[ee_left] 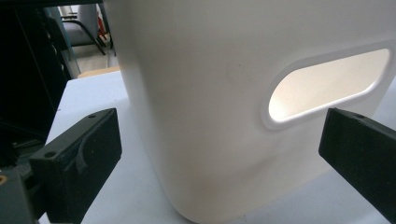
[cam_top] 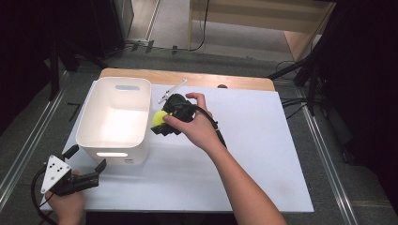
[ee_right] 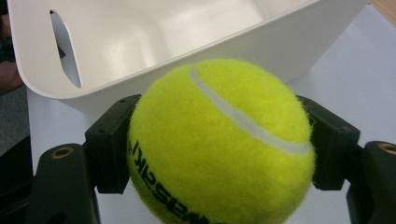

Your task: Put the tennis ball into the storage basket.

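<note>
High view | right gripper [cam_top: 162, 123] fingers clamp tennis ball [cam_top: 159, 117] beside bin [cam_top: 115, 119] | left gripper [cam_top: 87, 161] — fingers spread, empty

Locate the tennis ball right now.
The tennis ball is clamped in the right hand-held gripper, just outside the right wall of the white bin in the high view, near its rim.
</note>
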Demonstrator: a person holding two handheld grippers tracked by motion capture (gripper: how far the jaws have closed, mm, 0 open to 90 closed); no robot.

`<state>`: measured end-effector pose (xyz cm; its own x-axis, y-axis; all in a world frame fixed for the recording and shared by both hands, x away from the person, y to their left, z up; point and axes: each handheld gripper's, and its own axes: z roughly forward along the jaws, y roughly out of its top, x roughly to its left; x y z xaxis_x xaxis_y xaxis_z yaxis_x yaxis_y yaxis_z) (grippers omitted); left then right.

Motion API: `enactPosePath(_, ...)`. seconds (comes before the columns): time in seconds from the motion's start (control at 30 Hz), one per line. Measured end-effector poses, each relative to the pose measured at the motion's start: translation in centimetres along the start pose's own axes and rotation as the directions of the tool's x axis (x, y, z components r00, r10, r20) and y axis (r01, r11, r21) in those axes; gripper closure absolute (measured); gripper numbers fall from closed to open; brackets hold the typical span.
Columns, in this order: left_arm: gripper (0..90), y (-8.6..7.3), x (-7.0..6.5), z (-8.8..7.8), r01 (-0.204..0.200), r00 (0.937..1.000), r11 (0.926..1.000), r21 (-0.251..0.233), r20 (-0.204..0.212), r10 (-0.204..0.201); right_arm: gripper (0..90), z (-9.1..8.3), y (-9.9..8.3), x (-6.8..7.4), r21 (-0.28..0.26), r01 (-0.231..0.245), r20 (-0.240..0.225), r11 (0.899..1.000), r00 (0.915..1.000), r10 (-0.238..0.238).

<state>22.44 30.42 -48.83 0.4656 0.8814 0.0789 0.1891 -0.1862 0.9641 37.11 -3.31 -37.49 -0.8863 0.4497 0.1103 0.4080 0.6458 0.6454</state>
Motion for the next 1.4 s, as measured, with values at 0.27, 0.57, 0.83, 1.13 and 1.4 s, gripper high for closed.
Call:
enactPosePath(0.27, 0.0, 0.0, 0.0, 0.0, -0.002, 1.0, 1.0, 0.002, 0.001, 0.002, 22.7, -0.4, 0.7, 0.3, -0.009, 0.005, -0.003, 1.0, 1.0, -0.005)
enactPosePath(0.57, 0.0, 0.0, 0.0, 0.0, -0.001, 1.0, 1.0, -0.001, 0.002, 0.001, 22.8, -0.5, 1.3, 0.4, -0.02, 0.025, -0.009, 0.999, 0.9996, -0.025)
enactPosePath(0.83, 0.0, 0.0, 0.0, 0.1, 0.005, 1.0, 1.0, -0.008, 0.003, -0.005, 22.8, -0.8, 2.1, 0.8, -0.027, 0.032, -0.008, 0.999, 0.9994, -0.032)
enactPosePath(1.13, 0.0, 0.0, 0.0, 0.1, 0.006, 1.0, 0.9999, -0.01, 0.003, -0.006, 22.8, -0.7, 3.1, 1.3, -0.028, 0.046, -0.011, 0.999, 0.9989, -0.046)
enactPosePath(1.4, 0.0, 0.0, 0.0, 0.1, 0.006, 1.0, 1.0, -0.003, -0.001, -0.006, 22.8, -0.4, 4.1, 1.8, -0.03, 0.073, -0.013, 0.997, 0.9973, -0.073)
